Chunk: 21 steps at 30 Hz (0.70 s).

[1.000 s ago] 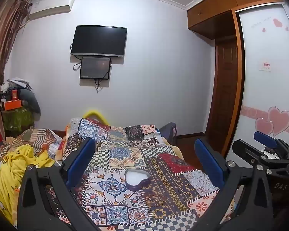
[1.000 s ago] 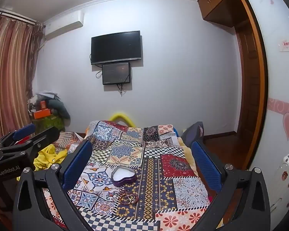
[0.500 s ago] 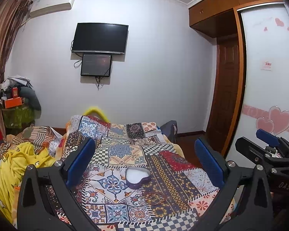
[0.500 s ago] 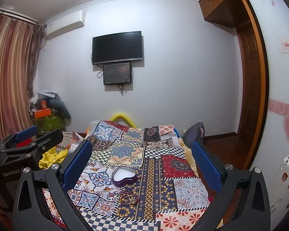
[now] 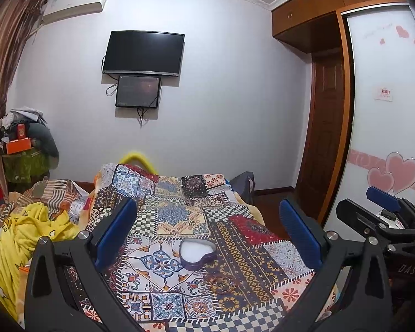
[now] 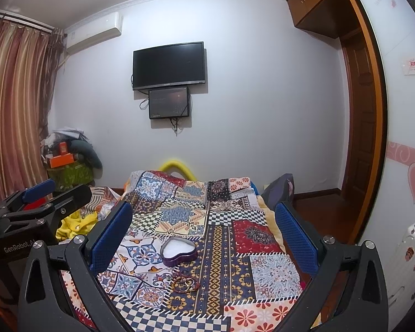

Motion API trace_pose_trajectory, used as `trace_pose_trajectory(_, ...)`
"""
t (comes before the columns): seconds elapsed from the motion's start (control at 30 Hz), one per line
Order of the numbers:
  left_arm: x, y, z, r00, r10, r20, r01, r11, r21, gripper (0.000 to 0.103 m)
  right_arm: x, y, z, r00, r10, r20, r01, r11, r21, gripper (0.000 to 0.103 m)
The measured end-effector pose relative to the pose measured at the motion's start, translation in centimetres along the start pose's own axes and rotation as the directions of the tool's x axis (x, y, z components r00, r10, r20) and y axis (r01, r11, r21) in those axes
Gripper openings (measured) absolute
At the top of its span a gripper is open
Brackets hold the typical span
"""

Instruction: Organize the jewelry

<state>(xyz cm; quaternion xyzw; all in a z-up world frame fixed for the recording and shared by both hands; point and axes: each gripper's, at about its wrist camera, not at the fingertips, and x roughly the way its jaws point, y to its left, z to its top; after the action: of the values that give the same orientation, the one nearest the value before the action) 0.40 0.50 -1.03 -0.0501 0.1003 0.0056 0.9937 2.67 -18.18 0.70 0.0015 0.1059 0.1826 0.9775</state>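
Patchwork bedspread carries everything. Heart-shaped box, lid off, white lining up, sits mid-spread toward the near edge; jewelry pile (rings/bangles, tangled, too small to sort out) lies just nearer that edge, apart from the box. Left gripper & right gripper both spread wide, empty, well above the cloth. Best approach, I'd say: drop one claw straight over the pile, pinch a single piece at its rim, lift clear w/o snagging fabric; other claw can steady the box.
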Motion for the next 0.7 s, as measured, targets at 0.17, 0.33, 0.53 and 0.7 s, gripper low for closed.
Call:
trace_pose_trajectory(0.17, 0.5, 0.2, -0.1, 1.0, 0.002, -0.011, -0.002, 1.0, 0.0, 0.103, 0.8, -0.2, -0.2, 1.0, -0.004, -0.02, 0.004, 1.0, -0.004, 0.102)
trace_pose_trajectory(0.33, 1.9, 0.7, -0.3, 0.998, 0.01, -0.054, -0.011, 1.0, -0.008, 0.103, 2.6, -0.3, -1.1, 0.997, -0.014, -0.07, 0.013, 1.0, -0.011, 0.102)
trace_pose_trajectory(0.53, 5.4, 1.8, -1.7, 0.99, 0.038, -0.139, -0.04, 0.999, -0.013, 0.103, 5.4, -1.2, -3.0, 0.986, -0.035, -0.163, 0.034, 0.999, -0.007, 0.102)
trace_pose_trajectory(0.7, 8.8, 3.0, -3.9, 0.97, 0.061, -0.234, -0.064, 0.998, -0.003, 0.103, 8.0, -2.3, -5.3, 0.963, -0.064, -0.263, 0.064, 0.998, -0.007, 0.102)
